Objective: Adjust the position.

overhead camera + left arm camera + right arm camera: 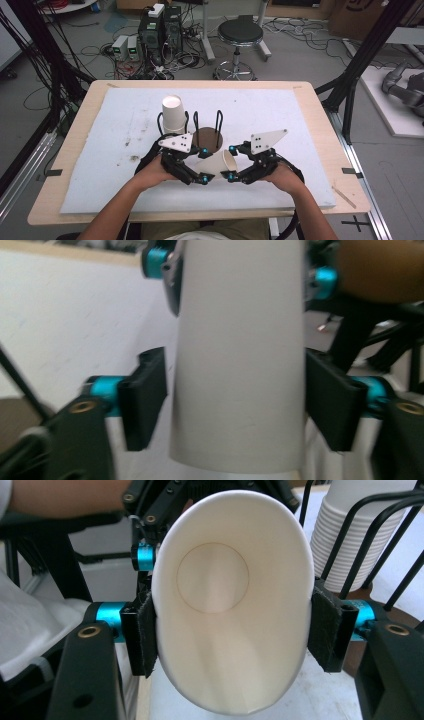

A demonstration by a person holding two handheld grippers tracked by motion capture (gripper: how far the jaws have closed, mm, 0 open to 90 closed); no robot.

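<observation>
White paper cup (218, 162) lies on its side between the two, above the desk (120, 150). The right hand-held gripper (232, 625) pinches its rim, squeezing the mouth oval. The left hand-held gripper (235, 407) stands spread around the cup's base end, a gap showing beside its left pad.
</observation>
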